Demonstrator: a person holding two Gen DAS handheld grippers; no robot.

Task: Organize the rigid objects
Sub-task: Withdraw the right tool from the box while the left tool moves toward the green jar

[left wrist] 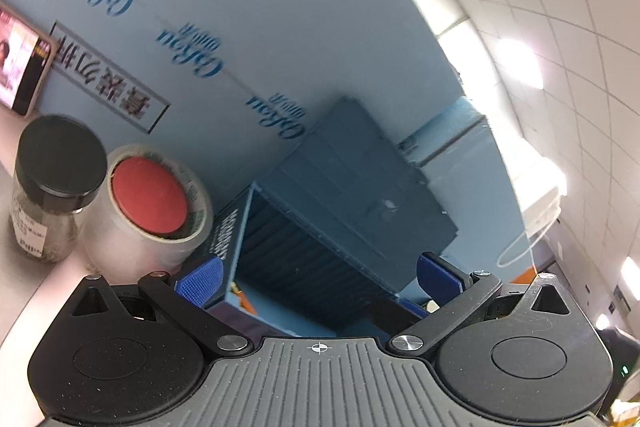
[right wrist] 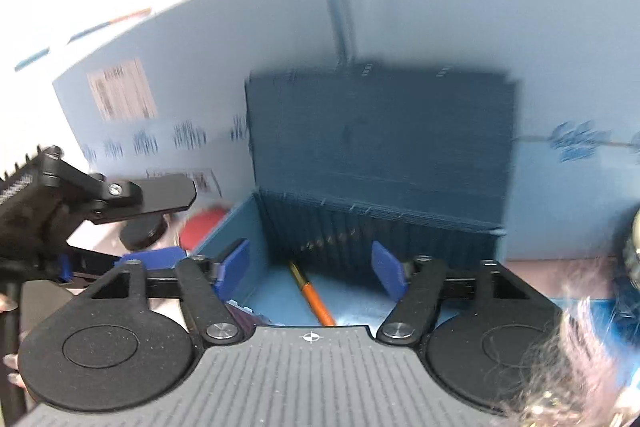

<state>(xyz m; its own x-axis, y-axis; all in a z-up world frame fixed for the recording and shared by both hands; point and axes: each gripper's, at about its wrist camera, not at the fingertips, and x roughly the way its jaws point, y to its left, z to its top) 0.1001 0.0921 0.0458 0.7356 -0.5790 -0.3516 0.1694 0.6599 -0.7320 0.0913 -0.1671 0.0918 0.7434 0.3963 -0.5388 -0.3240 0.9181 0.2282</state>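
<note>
Right gripper (right wrist: 311, 269) jaws apart, nothing clamped; one orange pen (right wrist: 314, 297) lies loose on the floor of the blue box (right wrist: 228, 227), below and between the pads. Box lid (right wrist: 380, 143) stands upright behind. Left gripper (left wrist: 318, 281) jaws also apart and empty, straddling the box's left wall. Beside the box: one tape roll (left wrist: 154, 203), one black-capped jar (left wrist: 52, 183).

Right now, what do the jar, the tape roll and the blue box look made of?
Jar: seems clear glass or hard plastic, contents showing through, under a matte black lid, likely plastic.
Tape roll: glossy translucent film wound on a core, with a red centre.
Blue box: looks like matte ribbed plastic or corrugated board; blur leaves it open.
</note>
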